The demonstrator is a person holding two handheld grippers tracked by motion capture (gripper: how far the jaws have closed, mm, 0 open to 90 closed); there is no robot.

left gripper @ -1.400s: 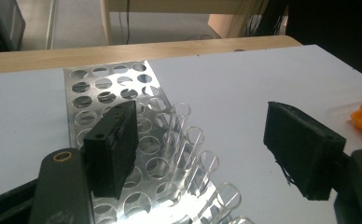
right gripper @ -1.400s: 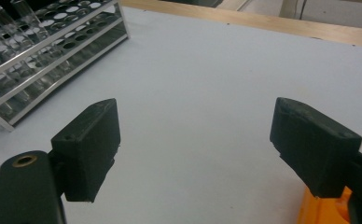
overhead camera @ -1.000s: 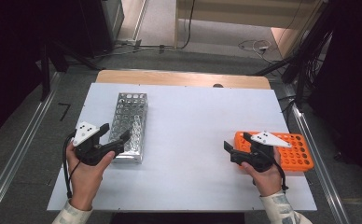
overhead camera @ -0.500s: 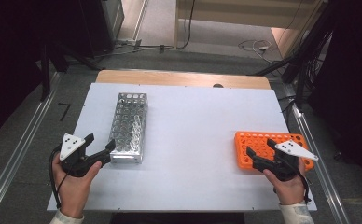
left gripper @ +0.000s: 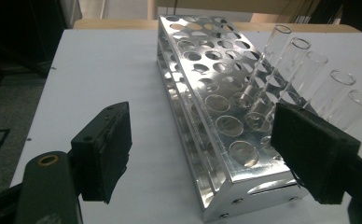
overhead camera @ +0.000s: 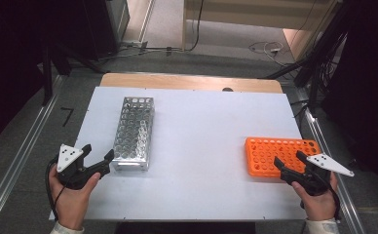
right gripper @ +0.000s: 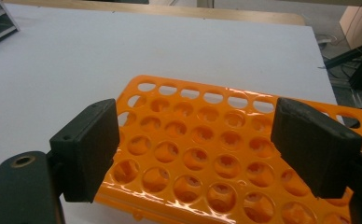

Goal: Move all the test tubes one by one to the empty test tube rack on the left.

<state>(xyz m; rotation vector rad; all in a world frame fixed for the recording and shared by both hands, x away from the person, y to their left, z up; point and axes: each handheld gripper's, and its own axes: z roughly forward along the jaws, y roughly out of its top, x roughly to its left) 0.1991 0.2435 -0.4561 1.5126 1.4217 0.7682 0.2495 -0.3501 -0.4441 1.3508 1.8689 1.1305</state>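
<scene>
Both hands are resting low at the near tabletop [overhead camera: 201, 146] edge, the left gripper [overhead camera: 98, 158] holding its jaws spread beside the metal test-tube rack's [overhead camera: 133, 131] near end, its long axis running away, the right gripper [overhead camera: 289, 163] spreading empty jaws over the sideways-lying orange rack [overhead camera: 274, 151].

White rectangular tabletop [overhead camera: 201, 146] carries perforated silver metal tube rack [overhead camera: 133, 131] left, orange plastic tube rack [overhead camera: 270, 151] right, well apart.

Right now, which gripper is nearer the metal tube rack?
Left. The left gripper sits open just off the near end of the metal tube rack. The right gripper is across the table, open over the orange rack.
</scene>
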